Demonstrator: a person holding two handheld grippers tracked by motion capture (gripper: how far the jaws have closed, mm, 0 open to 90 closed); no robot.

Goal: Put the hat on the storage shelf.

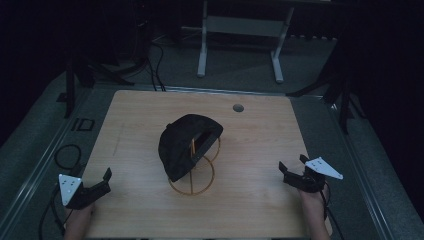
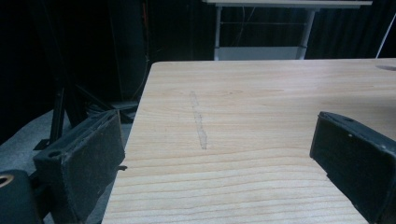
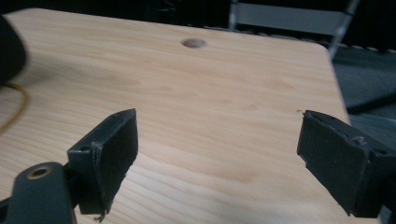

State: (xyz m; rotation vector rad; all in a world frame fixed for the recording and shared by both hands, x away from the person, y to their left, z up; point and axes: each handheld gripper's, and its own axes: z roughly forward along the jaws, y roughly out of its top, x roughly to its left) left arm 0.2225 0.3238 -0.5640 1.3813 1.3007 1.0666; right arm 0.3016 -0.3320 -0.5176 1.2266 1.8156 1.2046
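A black cap [image 1: 187, 142] sits tilted on a gold wire stand [image 1: 195, 180] at the middle of the wooden table [image 1: 250, 200]. My left gripper [image 1: 102, 182] rests at the table's front left corner, open and empty, well left of the cap. In the left gripper view its jaws [image 2: 219, 154] stand wide apart over bare wood. My right gripper [image 1: 292, 163] is near the front right edge, open, pointing toward the cap. In the right gripper view the gripper [image 3: 219, 149] holds nothing, and the cap's edge [image 3: 9, 51] and a piece of gold wire [image 3: 16, 112] show at far left.
A round cable hole [image 1: 238, 107] lies near the table's far edge. A faint grey scratch [image 2: 198, 121] marks the wood on the left. Behind the table stands a white-legged frame [image 1: 202, 50]. Cables [image 1: 67, 155] lie on the floor at left, and dark stands flank both sides.
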